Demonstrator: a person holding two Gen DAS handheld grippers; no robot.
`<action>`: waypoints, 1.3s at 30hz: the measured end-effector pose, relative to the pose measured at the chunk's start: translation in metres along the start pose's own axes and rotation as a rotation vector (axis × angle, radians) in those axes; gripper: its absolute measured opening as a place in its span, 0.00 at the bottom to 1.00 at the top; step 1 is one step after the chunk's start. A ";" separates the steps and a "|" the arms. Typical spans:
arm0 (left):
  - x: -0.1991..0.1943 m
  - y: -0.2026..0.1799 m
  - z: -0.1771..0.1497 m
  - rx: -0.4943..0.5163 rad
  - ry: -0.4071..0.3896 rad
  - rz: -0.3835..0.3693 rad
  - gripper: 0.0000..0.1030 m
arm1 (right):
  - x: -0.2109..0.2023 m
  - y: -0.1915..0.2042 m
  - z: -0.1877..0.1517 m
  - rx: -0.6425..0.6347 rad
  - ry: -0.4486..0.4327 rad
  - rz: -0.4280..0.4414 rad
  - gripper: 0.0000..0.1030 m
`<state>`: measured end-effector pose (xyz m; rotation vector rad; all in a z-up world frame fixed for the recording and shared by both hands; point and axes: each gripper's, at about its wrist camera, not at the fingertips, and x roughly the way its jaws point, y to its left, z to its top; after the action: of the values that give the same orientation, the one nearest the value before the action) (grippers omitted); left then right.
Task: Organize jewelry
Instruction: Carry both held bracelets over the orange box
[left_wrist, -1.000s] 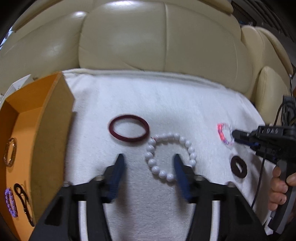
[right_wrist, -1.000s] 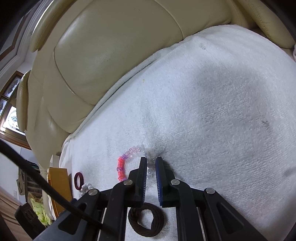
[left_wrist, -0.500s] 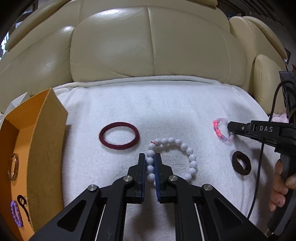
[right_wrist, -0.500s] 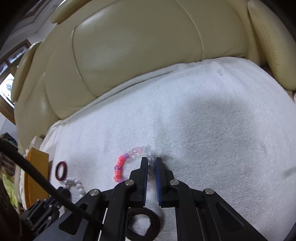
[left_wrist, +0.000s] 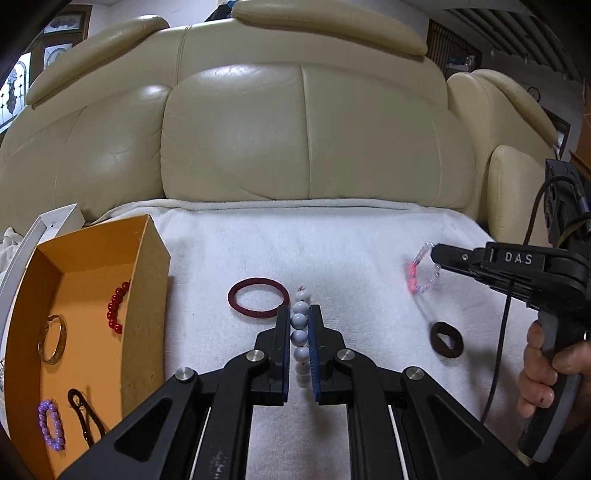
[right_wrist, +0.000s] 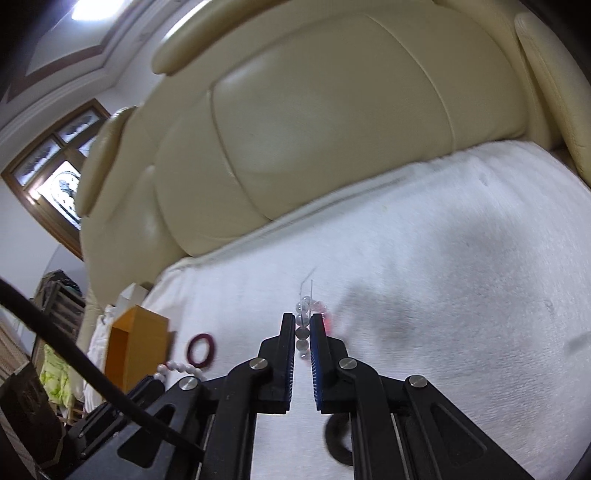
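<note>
Left tongs (left_wrist: 299, 317) grip white bead bracelet (left_wrist: 299, 339) over white towel (left_wrist: 351, 258), cream sofa (left_wrist: 295, 129).

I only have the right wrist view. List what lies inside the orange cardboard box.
Observer: The orange cardboard box holds a red bead bracelet, an amber bangle, a purple bead bracelet and a black hair tie.
Operator: Report what the other gripper holds.
Observer: The left gripper is shut on the white bead bracelet, beads lined up between its pads.
Operator: Describe how my bracelet hangs.
Observer: The pink and clear bead bracelet hangs as an open loop from the tip of the right gripper.
</note>
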<state>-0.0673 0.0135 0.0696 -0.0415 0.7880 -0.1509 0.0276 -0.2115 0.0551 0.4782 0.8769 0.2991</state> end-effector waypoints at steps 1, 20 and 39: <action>-0.004 0.000 0.000 0.004 -0.008 -0.005 0.09 | -0.003 0.003 -0.001 -0.005 -0.008 0.009 0.09; -0.123 0.050 -0.001 -0.066 -0.259 0.018 0.09 | -0.038 0.100 -0.027 -0.172 -0.063 0.229 0.09; -0.155 0.145 -0.027 -0.222 -0.281 0.262 0.09 | -0.025 0.206 -0.080 -0.350 0.003 0.392 0.09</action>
<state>-0.1769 0.1803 0.1456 -0.1654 0.5202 0.1892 -0.0626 -0.0246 0.1340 0.3189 0.7099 0.7982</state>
